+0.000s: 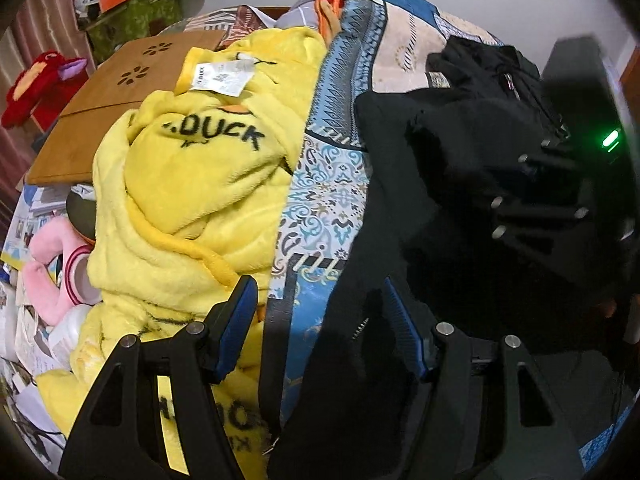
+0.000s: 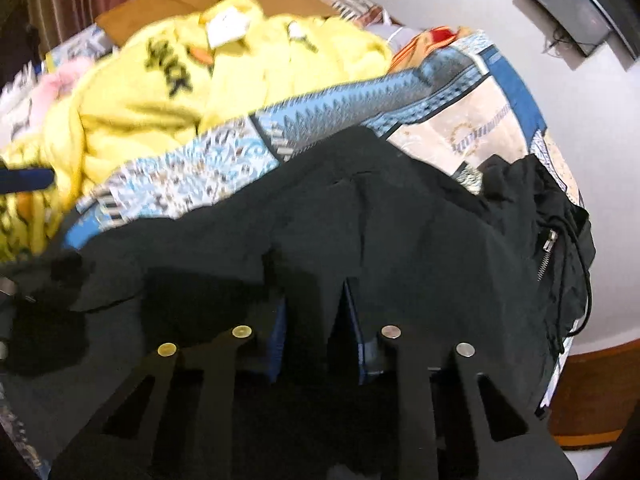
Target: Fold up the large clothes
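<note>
A black zip-up garment (image 2: 400,220) lies spread on a blue patterned bedspread (image 2: 360,92), its zipper (image 2: 546,252) and drawstring towards the right edge. My right gripper (image 2: 316,320) is shut on a raised fold of this black cloth, which is pinched between its blue pads. In the left wrist view the same black garment (image 1: 420,160) fills the right half. My left gripper (image 1: 320,320) is open above its left edge. One blue pad (image 1: 236,320) hangs over yellow fleece, and the other sits over black cloth. The right gripper's black frame (image 1: 548,208) with a green light shows at the right.
A bulky yellow fleece robe (image 1: 192,168) lettered "DUCK" is heaped left of the black garment. Behind it lies a wooden lap board (image 1: 100,100). A pink plush (image 1: 52,264), a red plush (image 1: 36,88) and papers crowd the far left. A white wall borders the bed.
</note>
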`<action>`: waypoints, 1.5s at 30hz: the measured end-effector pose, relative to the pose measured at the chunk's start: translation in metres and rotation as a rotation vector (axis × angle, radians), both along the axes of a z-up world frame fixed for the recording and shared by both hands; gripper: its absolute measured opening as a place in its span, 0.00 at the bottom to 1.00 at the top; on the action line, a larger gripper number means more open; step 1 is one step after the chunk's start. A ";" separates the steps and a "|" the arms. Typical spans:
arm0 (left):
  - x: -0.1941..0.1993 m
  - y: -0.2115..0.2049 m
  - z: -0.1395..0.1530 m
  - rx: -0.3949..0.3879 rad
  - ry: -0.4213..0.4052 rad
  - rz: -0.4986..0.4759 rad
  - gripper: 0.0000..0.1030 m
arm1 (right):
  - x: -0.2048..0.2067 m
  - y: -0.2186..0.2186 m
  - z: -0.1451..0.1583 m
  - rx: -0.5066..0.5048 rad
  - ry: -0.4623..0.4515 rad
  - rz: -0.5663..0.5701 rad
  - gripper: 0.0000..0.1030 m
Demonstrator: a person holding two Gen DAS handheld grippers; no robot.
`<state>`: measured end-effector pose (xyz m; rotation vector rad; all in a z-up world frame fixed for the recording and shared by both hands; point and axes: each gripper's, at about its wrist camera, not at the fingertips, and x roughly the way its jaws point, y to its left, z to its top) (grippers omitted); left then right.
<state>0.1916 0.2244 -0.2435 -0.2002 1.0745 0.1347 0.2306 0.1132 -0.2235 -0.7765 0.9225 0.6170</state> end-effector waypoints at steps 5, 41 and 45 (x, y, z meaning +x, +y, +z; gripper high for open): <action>0.006 -0.009 -0.001 0.029 0.015 -0.029 0.66 | -0.002 -0.023 0.048 0.140 -0.075 -0.038 0.20; 0.062 -0.053 -0.031 0.190 0.104 0.038 0.80 | 0.012 -0.329 0.032 0.521 0.242 -0.665 0.19; 0.048 -0.051 -0.030 0.186 0.111 0.048 0.80 | 0.005 -0.336 0.025 0.487 0.252 -0.682 0.19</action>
